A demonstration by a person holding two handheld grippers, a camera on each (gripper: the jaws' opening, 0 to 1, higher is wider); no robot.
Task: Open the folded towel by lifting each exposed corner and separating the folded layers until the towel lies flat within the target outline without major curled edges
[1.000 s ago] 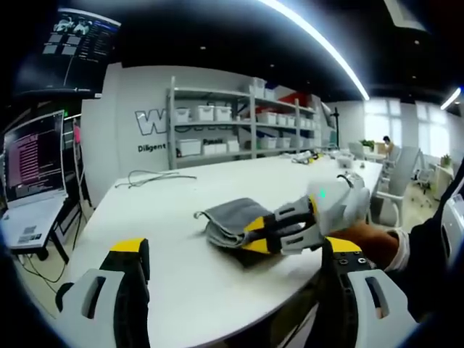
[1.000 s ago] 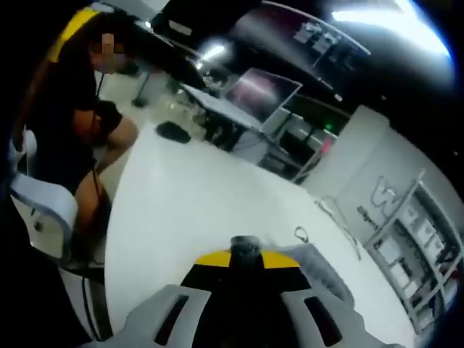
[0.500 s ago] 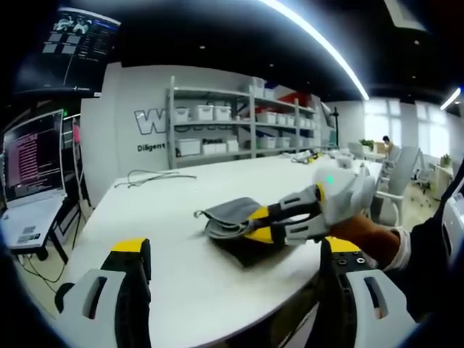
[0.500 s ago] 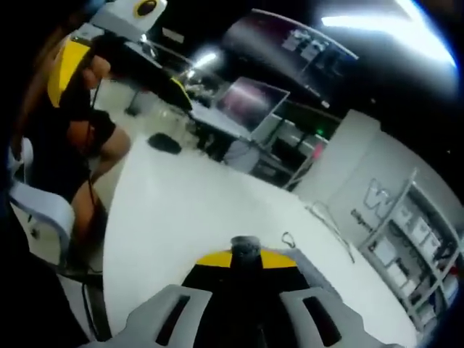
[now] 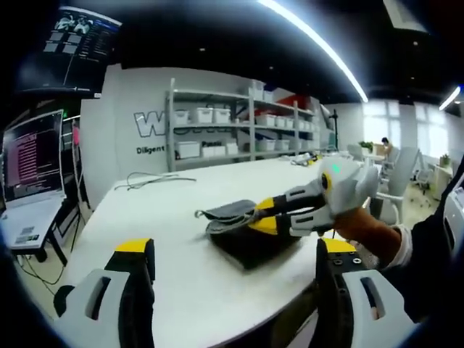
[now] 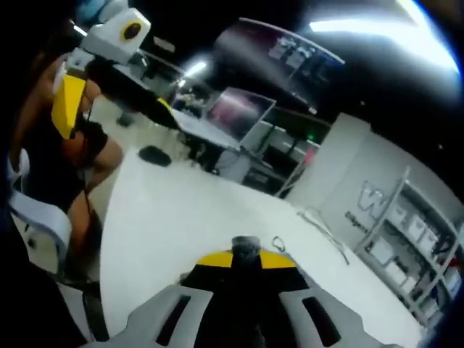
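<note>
While the grey folded towel (image 5: 239, 221) lies near the front edge of the white table (image 5: 167, 217), its top layer is seen pinched at the near corner by the right gripper (image 5: 262, 215), whose yellow-tipped jaws are closed together on the cloth in the left gripper view. That layer is held raised off the darker fold beneath, so that a shadowed gap is opened along the towel's near side. The left gripper (image 5: 232, 254) is kept well back from the towel, low at the table's edge, with its jaws spread wide and nothing between them. In the right gripper view the closed yellow tips (image 6: 245, 258) are shown from behind, with the white tabletop (image 6: 188, 217) stretching away beyond them; the cloth itself cannot be made out clearly there. A grey cable (image 5: 148, 177) is left lying far back on the table, short of the shelving (image 5: 239, 123) stacked with white bins. No target outline can be picked out on the surface. The step in hand is judged to be the first unfolding: an exposed corner has been taken and lifted, but the layers are not yet parted and the towel is far from flat. For the next move, the pinched layer would probably need to be carried up and over, away from the fold, while the lower layers are pinned or steadied by the free gripper so the whole bundle is not dragged along.
</note>
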